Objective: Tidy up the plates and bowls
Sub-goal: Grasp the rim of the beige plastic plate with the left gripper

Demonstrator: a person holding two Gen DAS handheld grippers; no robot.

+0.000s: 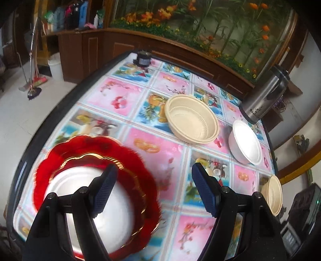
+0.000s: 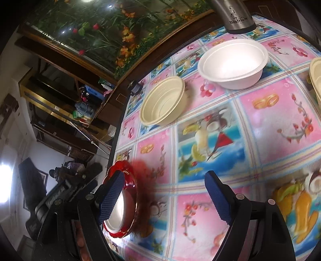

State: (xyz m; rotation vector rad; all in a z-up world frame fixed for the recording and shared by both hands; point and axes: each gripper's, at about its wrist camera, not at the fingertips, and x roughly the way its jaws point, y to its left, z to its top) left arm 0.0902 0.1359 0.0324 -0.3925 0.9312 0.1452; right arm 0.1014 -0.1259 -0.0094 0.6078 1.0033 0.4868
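Observation:
A red scalloped plate [image 1: 80, 148] with a gold ring and white centre lies at the table's near left; it also shows in the right wrist view [image 2: 128, 172]. A cream bowl [image 1: 191, 119] sits mid-table, a white bowl [image 1: 245, 140] to its right, another cream bowl [image 1: 273, 194] at the right edge. The right wrist view shows the cream bowl [image 2: 163, 100], the white bowl [image 2: 232, 62] and the second cream bowl [image 2: 316, 78]. My left gripper [image 1: 153, 190] is open and empty, its left finger over the red plate. My right gripper [image 2: 163, 197] is open and empty beside the plate.
A steel flask [image 1: 264, 96] stands at the table's far right; it also shows in the right wrist view [image 2: 235, 16]. A small dark object [image 1: 143, 58] sits at the far edge. The table has a floral cloth [image 1: 160, 156]. A wooden cabinet [image 1: 84, 50] runs behind.

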